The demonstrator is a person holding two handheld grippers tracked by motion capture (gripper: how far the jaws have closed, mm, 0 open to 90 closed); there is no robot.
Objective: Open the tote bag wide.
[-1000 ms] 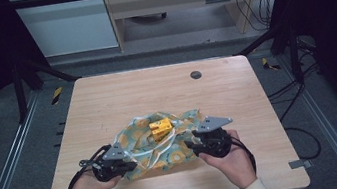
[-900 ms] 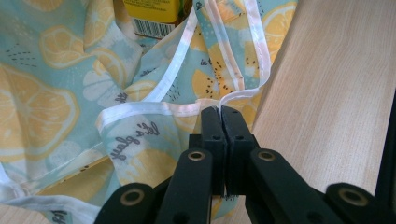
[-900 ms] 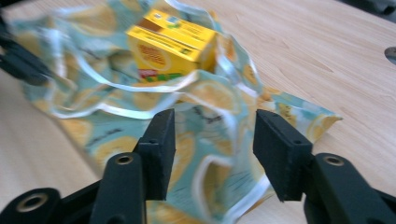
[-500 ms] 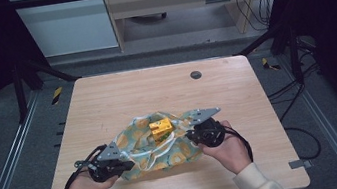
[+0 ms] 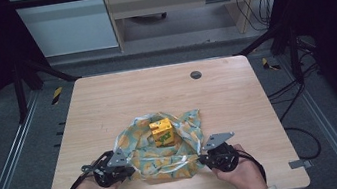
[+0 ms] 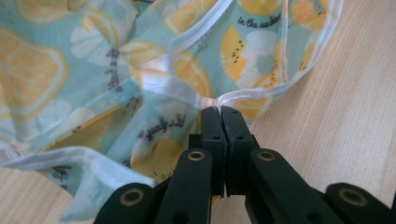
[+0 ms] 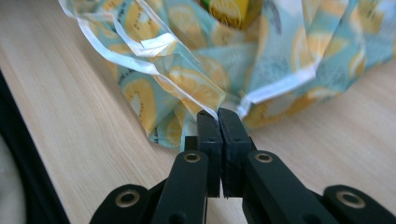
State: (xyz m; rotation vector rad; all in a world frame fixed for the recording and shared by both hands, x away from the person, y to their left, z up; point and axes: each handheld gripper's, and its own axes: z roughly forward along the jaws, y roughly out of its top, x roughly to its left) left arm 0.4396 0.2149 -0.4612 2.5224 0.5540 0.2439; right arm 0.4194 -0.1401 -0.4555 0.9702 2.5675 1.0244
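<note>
At cloth's (image 5: 165,150) near edge — left gripper (image 6: 219,111), right gripper (image 7: 217,114) each pinching hem.

I'm seeing a pale teal cloth (image 5: 164,148) printed with yellow-orange citrus slices, white blossoms and dark script, white-trimmed hem. At its 12 o'clock, a yellow box (image 5: 162,132) is showing green markings. Light wood-grain table (image 5: 121,94), dark round disc (image 5: 196,74) at 1 o'clock. Both grippers' jaws are looking black with brass rivets.
</note>
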